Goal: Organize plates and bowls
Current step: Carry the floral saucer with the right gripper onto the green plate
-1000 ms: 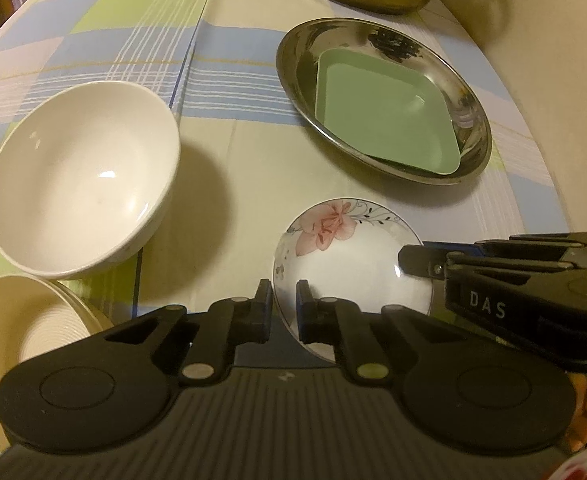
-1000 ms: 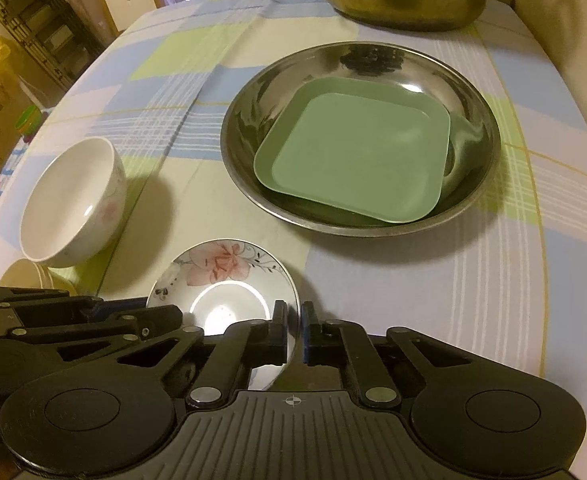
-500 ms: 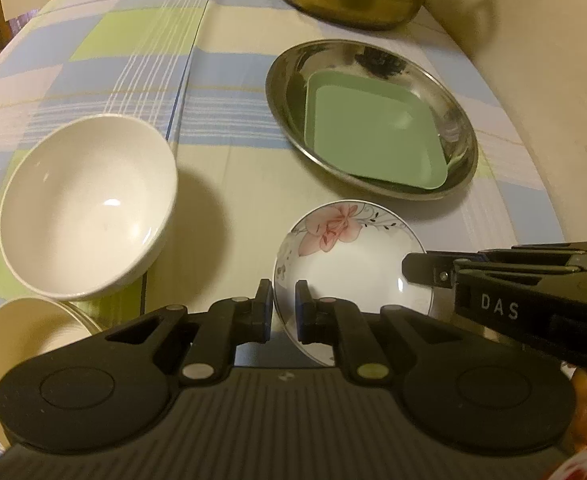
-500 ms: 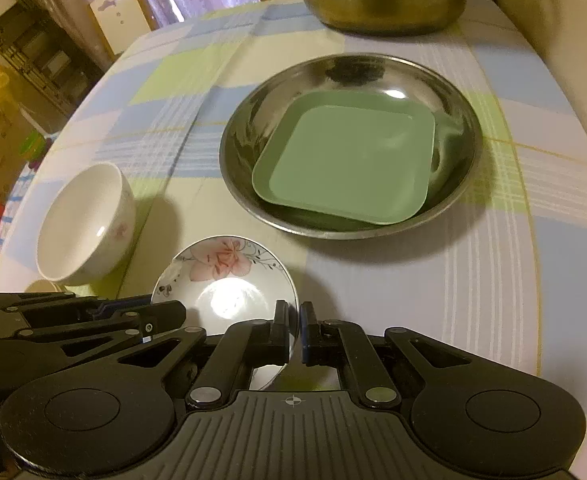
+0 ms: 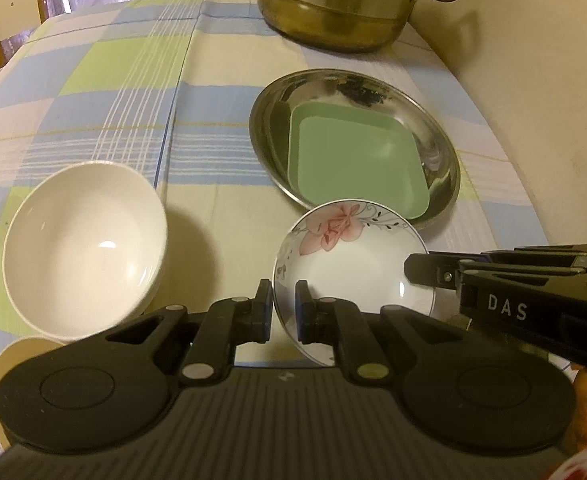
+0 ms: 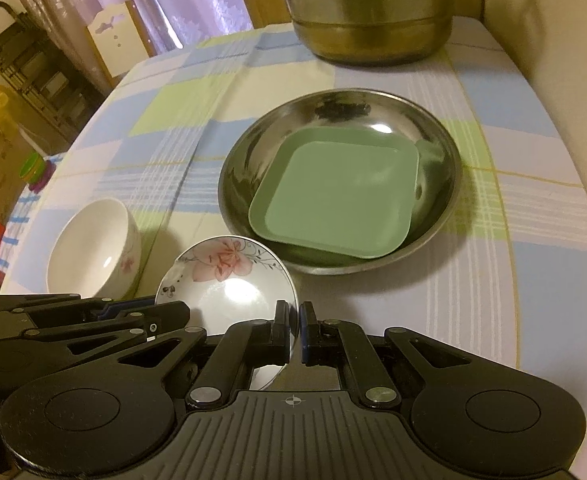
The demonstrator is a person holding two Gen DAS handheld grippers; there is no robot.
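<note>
A small white floral plate [image 5: 353, 256] [image 6: 229, 280] hangs tilted just above the tablecloth, held by both grippers. My left gripper [image 5: 283, 308] is shut on the plate's near left rim. My right gripper [image 6: 293, 332] is shut on its right rim and enters the left wrist view from the right [image 5: 417, 270]. In the right wrist view the left gripper [image 6: 173, 316] shows at the lower left. Beyond the plate lies a round steel dish [image 5: 445, 160] [image 6: 445, 152] with a green square plate [image 5: 353, 164] [image 6: 337, 196] inside. A white bowl [image 5: 81, 248] [image 6: 93, 248] stands upright to the left.
A cream ribbed dish [image 5: 1, 380] lies at the near left table edge. A large steel pot [image 5: 333, 4] [image 6: 373, 12] stands at the back. A wall [image 5: 533, 80] runs along the table's right side. Shelving and boxes [image 6: 9, 80] stand beyond the left edge.
Both grippers have risen with the floral plate between them. The plate now overlaps the near rim of the steel dish in both views, and more of the far table shows.
</note>
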